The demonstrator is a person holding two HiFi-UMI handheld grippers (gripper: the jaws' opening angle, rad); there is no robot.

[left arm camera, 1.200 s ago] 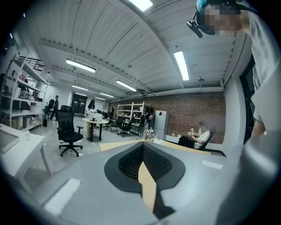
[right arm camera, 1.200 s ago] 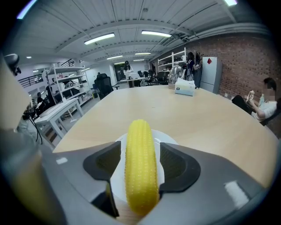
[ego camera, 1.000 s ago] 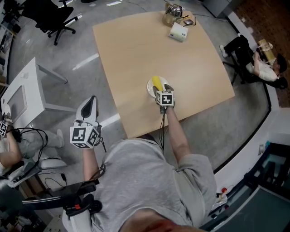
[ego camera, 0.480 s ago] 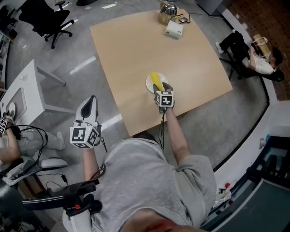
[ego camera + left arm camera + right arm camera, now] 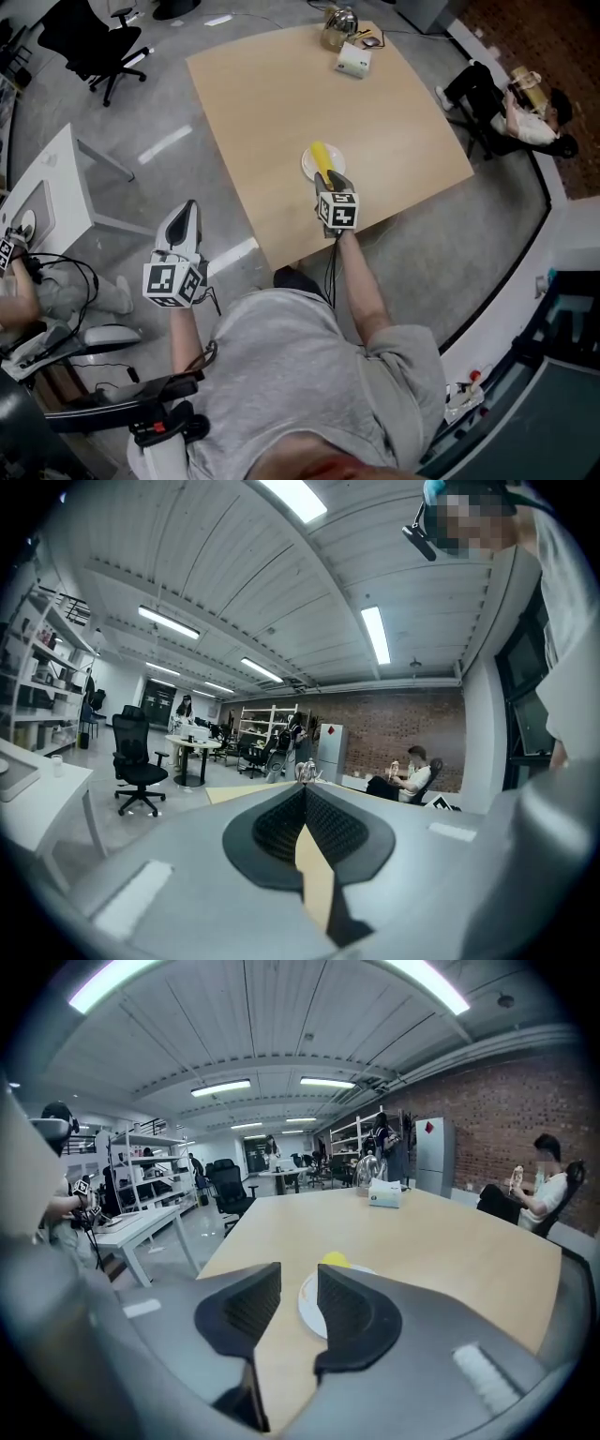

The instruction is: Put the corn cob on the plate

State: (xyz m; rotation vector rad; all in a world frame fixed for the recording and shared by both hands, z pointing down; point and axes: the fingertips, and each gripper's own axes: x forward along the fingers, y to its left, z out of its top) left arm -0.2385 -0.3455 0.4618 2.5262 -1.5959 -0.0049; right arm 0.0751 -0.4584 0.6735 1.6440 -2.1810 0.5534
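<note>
The yellow corn cob [image 5: 323, 157] lies on the small white round plate [image 5: 307, 169]. The right hand-held gripper [image 5: 299, 1283] has backed off, released, its empty jaws just narrowing. The left hand-held gripper [image 5: 304, 803] is clenched on nothing. Placement looks done.

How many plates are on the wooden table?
1. The plate lies by the table's near edge, with the corn on it. None seems hidden.

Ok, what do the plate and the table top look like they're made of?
Plate: plain white and smooth with a thin rim, probably glazed ceramic, though plastic can't be ruled out. Table top: even pale tan, matte, no clear grain visible, so likely wood-look laminate or veneer.
</note>
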